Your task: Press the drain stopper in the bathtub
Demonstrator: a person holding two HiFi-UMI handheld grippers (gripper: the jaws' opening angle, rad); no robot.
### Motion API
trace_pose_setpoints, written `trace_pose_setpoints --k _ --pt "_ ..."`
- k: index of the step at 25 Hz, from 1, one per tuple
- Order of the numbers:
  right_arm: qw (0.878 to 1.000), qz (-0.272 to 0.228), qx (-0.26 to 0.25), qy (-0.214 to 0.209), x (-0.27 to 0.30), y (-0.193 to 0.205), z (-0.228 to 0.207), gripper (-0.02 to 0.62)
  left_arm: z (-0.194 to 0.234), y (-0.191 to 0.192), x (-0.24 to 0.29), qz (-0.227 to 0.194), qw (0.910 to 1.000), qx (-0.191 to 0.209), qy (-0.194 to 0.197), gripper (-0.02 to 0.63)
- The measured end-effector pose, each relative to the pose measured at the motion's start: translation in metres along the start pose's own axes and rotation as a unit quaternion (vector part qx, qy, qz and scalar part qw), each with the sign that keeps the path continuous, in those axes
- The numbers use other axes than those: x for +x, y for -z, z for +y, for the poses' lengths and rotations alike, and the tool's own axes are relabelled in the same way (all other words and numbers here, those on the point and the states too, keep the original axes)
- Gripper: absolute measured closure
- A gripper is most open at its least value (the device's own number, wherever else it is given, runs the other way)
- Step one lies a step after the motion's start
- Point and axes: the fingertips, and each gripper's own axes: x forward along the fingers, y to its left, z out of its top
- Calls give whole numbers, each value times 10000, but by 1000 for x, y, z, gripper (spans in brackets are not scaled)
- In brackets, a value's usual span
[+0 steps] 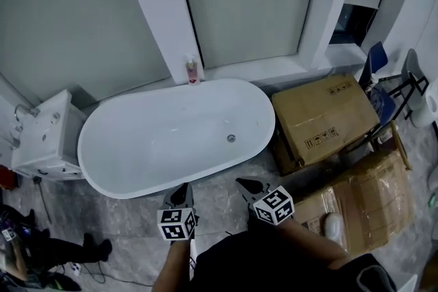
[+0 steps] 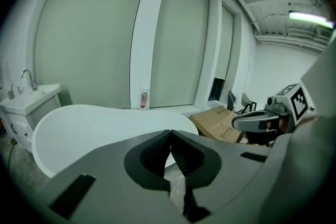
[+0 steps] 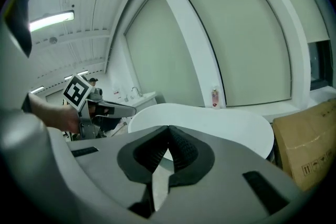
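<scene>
- Head view: one white bathtub lay across the floor. Its single drain stopper sat on the tub floor toward the 3 o'clock end. Both tools hung outside the rim at 6 o'clock, the left gripper and the right gripper, well apart from the stopper. One pink bottle stood on the ledge at 12 o'clock, and two cardboard boxes crowded the 3 o'clock side.
- Left gripper view: its jaws were pressed together on nothing. The tub lay ahead and the stopper was out of sight. A blind reach could likely have clipped the rim.
- Right gripper view: the claw was likewise closed and empty, and it was the nearer tool to the drain end. The small round stopper on glossy enamel could probably have let a narrow tip skid off, leaving it unpressed.
</scene>
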Motion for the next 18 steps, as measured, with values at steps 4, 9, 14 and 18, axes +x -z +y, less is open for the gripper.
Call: trace_pose_setpoints --k 4,9,14,18 --pt "9994 171 -32 -297 25 -19 -40 581 -7 -35 47 25 10000 1 -21 594" --pt "9967 465 -98 -662 42 -26 -76 581 -11 -58 88 0 9997 -221 -139 594" --pt "9953 663 -205 -681 60 -34 -111 581 -6 -69 115 -74 9987 -470 -175 594" --pt "9960 740 -80 -486 87 -45 -139 581 23 -77 132 -101 9980 -572 -243 594"
